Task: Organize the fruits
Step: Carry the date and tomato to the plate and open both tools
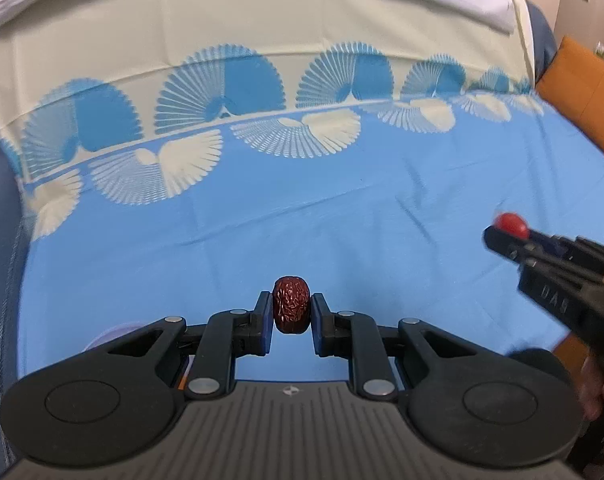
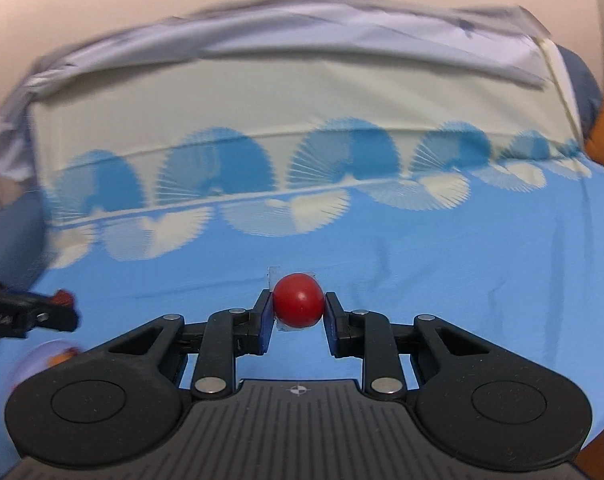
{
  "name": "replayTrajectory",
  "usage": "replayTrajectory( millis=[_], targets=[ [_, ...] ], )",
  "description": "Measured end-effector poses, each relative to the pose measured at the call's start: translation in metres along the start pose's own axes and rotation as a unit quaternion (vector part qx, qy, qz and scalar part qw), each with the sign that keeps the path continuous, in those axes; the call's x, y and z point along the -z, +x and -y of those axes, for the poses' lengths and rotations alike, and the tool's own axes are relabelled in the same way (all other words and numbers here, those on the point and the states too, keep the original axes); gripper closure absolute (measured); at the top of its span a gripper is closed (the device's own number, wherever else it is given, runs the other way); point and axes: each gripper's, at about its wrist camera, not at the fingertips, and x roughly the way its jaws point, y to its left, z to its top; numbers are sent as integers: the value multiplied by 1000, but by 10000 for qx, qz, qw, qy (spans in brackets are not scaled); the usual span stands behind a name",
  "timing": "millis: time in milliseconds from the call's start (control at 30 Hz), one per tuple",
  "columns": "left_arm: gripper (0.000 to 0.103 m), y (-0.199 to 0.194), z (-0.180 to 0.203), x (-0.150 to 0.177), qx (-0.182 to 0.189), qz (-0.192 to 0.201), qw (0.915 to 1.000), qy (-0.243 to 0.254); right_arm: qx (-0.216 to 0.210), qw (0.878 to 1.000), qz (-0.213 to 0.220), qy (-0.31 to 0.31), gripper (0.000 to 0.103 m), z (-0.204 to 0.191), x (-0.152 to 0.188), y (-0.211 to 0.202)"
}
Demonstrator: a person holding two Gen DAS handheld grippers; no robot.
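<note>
In the left wrist view my left gripper (image 1: 291, 309) is shut on a wrinkled dark red date (image 1: 291, 304), held in the air above the blue cloth (image 1: 262, 240). At that view's right edge my right gripper (image 1: 506, 236) comes in, blurred, with a red cherry tomato (image 1: 512, 224) at its tip. The right wrist view shows the right gripper (image 2: 298, 302) shut on that smooth round tomato (image 2: 298, 300). My left gripper (image 2: 60, 306) appears at its far left, blurred, with the date (image 2: 64, 297) as a dark red spot at its tip.
The blue cloth carries a band of blue and cream fan patterns (image 1: 222, 120) and rises into a cream backrest (image 1: 262, 20) draped with white fabric. An orange cushion (image 1: 582, 88) lies at the right. A pale purple dish (image 2: 48, 354) with something orange in it shows low on the left.
</note>
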Motion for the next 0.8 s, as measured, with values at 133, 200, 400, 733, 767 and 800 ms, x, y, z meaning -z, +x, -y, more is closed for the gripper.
replayTrajectory(
  millis=[133,200,400,733,767,800],
  targets=[
    [82,-42,-5,30,50,4,9999,-95,-523,9986,-67,-88,75,-36,12,-42],
    [82,-58,-10,47,-31,-21,9998,-186,-687,9973,-116,-216,75,-55,21,-60],
    [82,-101,-39,91,-418,11,9981,-447,-1105,9933,-159,-313,75,-93,40,-109],
    [82,-168,-91,140,-1079,305,9869,-1158,-1612,9783,-78,-1302,75,-155,53,-149],
    [82,-173,-95,144,-1124,336,9855,-1226,-1635,9771,-73,-1359,75,-158,54,-151],
    [82,-178,-100,147,-1170,362,9840,-1298,-1658,9757,-69,-1431,75,-162,55,-153]
  ],
)
